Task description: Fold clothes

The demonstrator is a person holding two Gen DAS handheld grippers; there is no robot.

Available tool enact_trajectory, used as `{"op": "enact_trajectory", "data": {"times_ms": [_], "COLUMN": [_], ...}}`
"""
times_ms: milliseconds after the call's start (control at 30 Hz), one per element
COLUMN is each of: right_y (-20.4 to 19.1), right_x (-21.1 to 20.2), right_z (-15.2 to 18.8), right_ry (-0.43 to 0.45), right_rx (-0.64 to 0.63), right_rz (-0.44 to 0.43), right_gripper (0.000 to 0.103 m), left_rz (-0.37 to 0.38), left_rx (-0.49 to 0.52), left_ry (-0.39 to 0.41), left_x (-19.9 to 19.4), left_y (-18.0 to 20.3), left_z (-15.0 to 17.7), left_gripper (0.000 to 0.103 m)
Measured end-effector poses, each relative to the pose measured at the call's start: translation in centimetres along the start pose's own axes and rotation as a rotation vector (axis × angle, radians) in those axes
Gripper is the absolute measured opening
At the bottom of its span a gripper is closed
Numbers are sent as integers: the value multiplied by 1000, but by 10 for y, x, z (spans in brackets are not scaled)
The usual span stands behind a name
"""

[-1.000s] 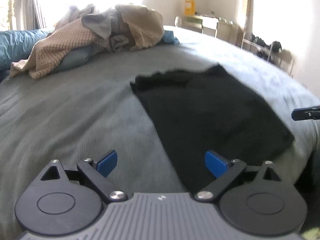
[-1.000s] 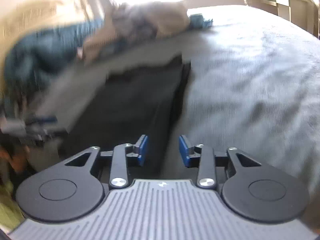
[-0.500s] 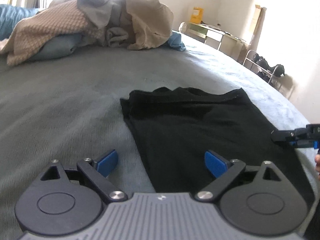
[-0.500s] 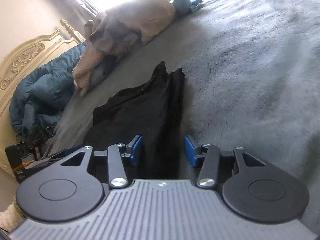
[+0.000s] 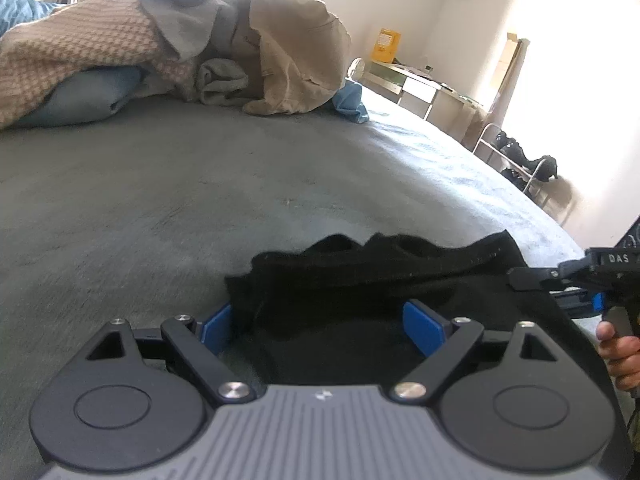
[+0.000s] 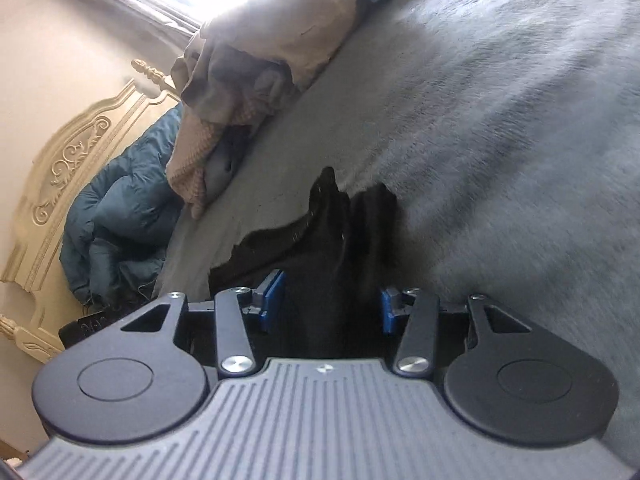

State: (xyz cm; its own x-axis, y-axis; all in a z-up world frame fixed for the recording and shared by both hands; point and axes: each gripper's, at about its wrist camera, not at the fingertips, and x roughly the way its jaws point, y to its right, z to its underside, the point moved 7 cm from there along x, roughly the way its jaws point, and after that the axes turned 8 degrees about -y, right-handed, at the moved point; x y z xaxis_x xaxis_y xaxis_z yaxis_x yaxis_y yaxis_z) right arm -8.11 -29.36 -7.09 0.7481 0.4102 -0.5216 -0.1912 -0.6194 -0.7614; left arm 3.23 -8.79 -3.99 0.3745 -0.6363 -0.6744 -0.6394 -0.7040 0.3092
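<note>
A black garment (image 5: 360,292) lies flat on the grey bed; it also shows in the right wrist view (image 6: 324,248). My left gripper (image 5: 320,326) is open, low over the garment's near left edge, with black cloth between its blue pads. My right gripper (image 6: 328,302) is open around the garment's near right edge, cloth between its blue pads (image 6: 274,294). The right gripper also shows at the right of the left wrist view (image 5: 560,280), held by a hand.
A pile of unfolded clothes (image 5: 180,48) sits at the far side of the grey bed (image 5: 140,200). A blue duvet (image 6: 116,216) lies against a cream headboard (image 6: 68,164). A desk (image 5: 412,84) and a rack (image 5: 520,160) stand beyond the bed's right edge.
Both grippers dropped lower and moved forward onto the garment's near edge. The right gripper's jaws opened wider. The far edge of the garment looks bunched.
</note>
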Motion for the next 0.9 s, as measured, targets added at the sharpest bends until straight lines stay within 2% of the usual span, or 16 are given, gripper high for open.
{"op": "enact_trajectory", "data": {"times_ms": [67, 167, 267, 400, 500, 533, 567, 600, 700, 733, 767, 833, 900], "right_y": [-1, -2, -3, -2, -1, -1, -1, -1, -3, -3, -4, -10, -18], "right_x": [8, 12, 8, 11, 18, 21, 24, 26, 25, 25, 25, 25, 20], "right_z": [-6, -8, -4, -7, -13, -16, -17, -17, -16, -16, -16, -16, -15], "right_ry": [-2, -12, -39, -58, -63, -65, -67, -69, -63, -60, -53, -34, -12], "right_rx": [5, 6, -16, -13, 0, 0, -2, -4, -24, -30, -34, -62, -92], "right_rz": [-18, -35, -46, -59, -59, -59, -50, -40, -29, -26, -25, -16, 9], "right_gripper": [45, 44, 44, 42, 34, 30, 23, 20, 14, 13, 12, 11, 11], "left_rz": [12, 40, 37, 49, 61, 57, 51, 47, 43, 41, 42, 51, 47], "left_rx": [-11, -4, 29, -11, -56, -68, -79, -86, -110, -124, -146, -185, -183], "left_ry": [2, -8, -11, -9, 9, 12, 14, 16, 20, 22, 25, 33, 55], "left_x": [0, -10, -18, -12, -2, 0, 2, 2, 1, 0, -1, -4, -12], "left_y": [0, 1, 2, -4, -7, -8, -9, -9, -13, -15, -17, -20, -17], "left_z": [-1, 6, 14, 7, -6, -8, -10, -10, -10, -10, -11, -13, -15], "left_gripper": [88, 79, 74, 74, 72, 67, 64, 62, 46, 38, 23, 16, 14]}}
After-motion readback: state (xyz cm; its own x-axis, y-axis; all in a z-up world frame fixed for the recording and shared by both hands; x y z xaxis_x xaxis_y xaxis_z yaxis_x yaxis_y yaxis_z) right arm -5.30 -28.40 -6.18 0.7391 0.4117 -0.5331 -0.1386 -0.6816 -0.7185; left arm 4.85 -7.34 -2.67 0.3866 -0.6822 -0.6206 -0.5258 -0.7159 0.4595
